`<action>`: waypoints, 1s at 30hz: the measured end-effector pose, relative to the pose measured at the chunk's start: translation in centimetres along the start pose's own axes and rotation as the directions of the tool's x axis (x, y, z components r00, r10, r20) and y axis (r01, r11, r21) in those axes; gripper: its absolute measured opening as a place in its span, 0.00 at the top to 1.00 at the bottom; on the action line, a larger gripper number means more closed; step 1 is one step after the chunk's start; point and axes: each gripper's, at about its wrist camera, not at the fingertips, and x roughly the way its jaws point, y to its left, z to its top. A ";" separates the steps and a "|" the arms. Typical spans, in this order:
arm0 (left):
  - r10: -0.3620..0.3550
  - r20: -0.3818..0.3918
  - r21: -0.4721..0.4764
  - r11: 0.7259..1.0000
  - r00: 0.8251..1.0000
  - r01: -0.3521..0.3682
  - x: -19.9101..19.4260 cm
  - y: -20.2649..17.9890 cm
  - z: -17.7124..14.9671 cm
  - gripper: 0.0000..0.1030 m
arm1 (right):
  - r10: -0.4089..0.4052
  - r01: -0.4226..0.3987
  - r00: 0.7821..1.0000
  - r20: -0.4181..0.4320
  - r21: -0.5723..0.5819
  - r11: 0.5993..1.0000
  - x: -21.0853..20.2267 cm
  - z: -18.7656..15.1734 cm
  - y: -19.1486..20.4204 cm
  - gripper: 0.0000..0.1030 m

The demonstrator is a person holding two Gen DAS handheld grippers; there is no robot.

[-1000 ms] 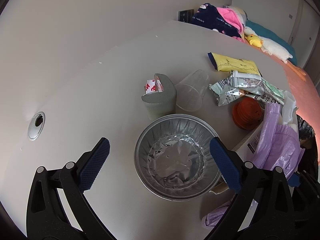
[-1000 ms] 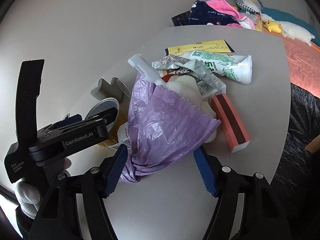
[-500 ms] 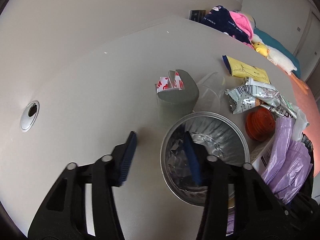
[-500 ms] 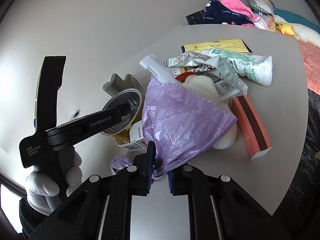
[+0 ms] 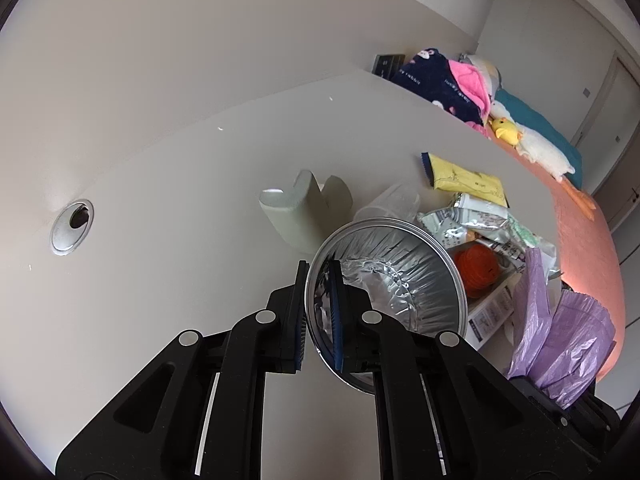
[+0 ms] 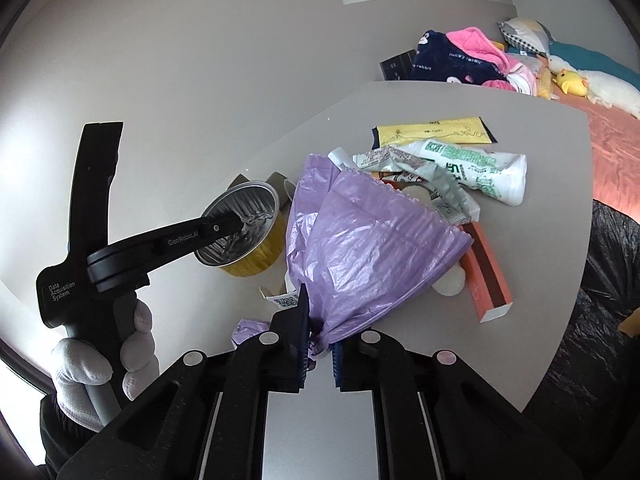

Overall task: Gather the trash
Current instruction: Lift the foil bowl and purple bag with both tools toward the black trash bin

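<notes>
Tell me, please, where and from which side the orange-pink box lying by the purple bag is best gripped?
Grip the orange-pink box across its narrow width near the open white end, coming from above on the table-edge side. It lies flat and long; its far end is tucked under the purple bag and wrappers.

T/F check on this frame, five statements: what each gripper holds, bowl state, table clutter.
1. The left gripper is shut on the rim of the foil bowl. True.
2. The foil bowl is full of trash. False: only crinkled foil shows inside it.
3. The right gripper is shut on the purple trash bag. True.
4. The right gripper is open and hangs clear of the bag. False: its fingers pinch the gathered end of the bag.
5. A yellow wrapper lies on the table beyond the bag. True.
</notes>
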 end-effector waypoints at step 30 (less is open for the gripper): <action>-0.240 0.025 0.175 0.957 0.970 0.232 -4.5 -15.6 -1.9 0.91 | -0.187 0.159 0.961 0.203 0.144 0.977 -13.1 -0.5 -9.0 0.90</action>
